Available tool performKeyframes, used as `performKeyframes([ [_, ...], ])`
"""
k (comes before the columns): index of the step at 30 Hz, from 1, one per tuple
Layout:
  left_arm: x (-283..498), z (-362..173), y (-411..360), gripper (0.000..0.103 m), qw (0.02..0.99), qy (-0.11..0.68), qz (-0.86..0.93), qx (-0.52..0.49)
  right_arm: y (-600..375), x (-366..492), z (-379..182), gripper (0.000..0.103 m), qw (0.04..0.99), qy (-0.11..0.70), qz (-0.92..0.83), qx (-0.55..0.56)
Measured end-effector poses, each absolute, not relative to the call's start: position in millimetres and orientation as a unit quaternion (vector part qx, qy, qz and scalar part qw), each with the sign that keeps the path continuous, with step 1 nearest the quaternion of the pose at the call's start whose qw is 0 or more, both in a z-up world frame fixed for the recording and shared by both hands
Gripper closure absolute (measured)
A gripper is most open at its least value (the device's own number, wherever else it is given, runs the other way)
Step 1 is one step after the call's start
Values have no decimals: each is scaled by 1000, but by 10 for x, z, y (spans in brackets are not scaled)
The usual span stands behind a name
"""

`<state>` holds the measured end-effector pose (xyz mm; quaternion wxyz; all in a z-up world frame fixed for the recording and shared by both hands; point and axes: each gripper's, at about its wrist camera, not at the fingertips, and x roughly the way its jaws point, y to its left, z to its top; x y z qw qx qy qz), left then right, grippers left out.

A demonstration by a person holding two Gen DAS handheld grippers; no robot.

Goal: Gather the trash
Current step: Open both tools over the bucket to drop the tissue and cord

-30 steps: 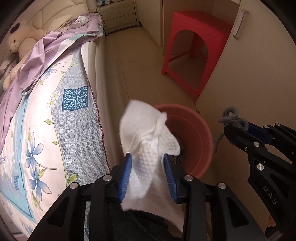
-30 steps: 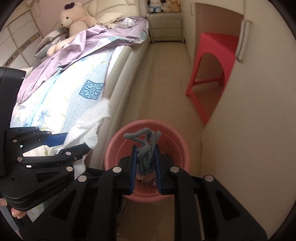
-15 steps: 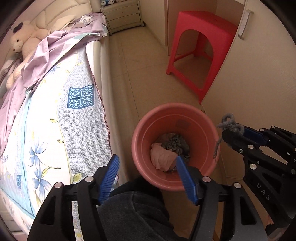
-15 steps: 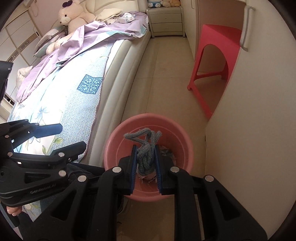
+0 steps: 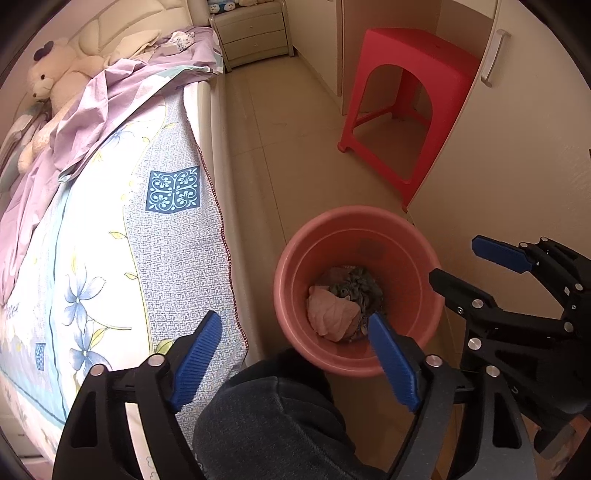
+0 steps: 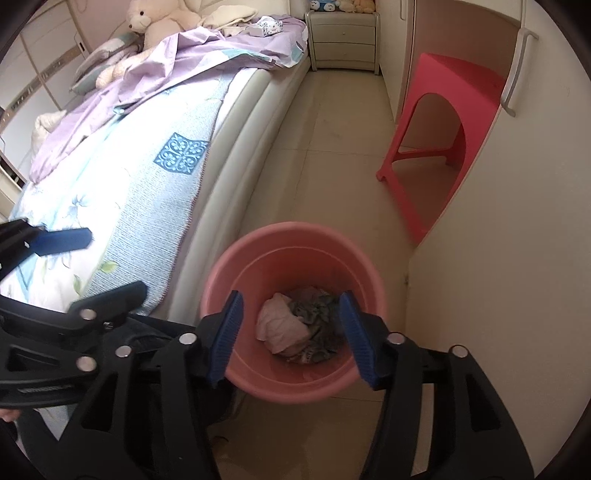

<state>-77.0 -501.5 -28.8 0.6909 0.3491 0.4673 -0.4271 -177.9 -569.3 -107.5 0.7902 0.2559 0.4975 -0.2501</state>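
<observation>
Trash (image 6: 295,326) of crumpled cloth inside pink bucket (image 6: 236,266), beside bed (image 6: 147,206)

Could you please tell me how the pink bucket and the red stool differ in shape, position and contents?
The pink bucket is round and open-topped; the red stool is square-topped with legs. The bucket stands on the floor near the bed, right below both grippers; the stool stands farther off, against the cupboard. The bucket holds crumpled trash; nothing shows on the stool. Both look like plastic in reddish tones.

Home bedroom, made bed (image 5: 162,229) with floral cover, teddy bear (image 6: 155,22), nightstand (image 6: 343,37), tiled floor (image 6: 325,155)
</observation>
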Motion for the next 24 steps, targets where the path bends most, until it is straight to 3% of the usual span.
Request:
performKeyframes([
  [5, -731, -233, -4929, 6, 697, 463, -427, 343, -5659, -1808, -1056, 36, 788, 506, -254, 241],
  [7, -721, -197, -4903, 5, 701, 459, -427, 341, -5609, -1810, -1020, 22, 790, 508, -257, 226],
  [9, -717, -173, -4890, 5, 705, 454, -423, 344, -5568, -1821, -984, 19, 792, 509, -262, 213],
  [24, -711, -156, -4811, 5, 701, 455, -424, 349, -5437, -1790, -931, 14, 790, 520, -265, 187],
])
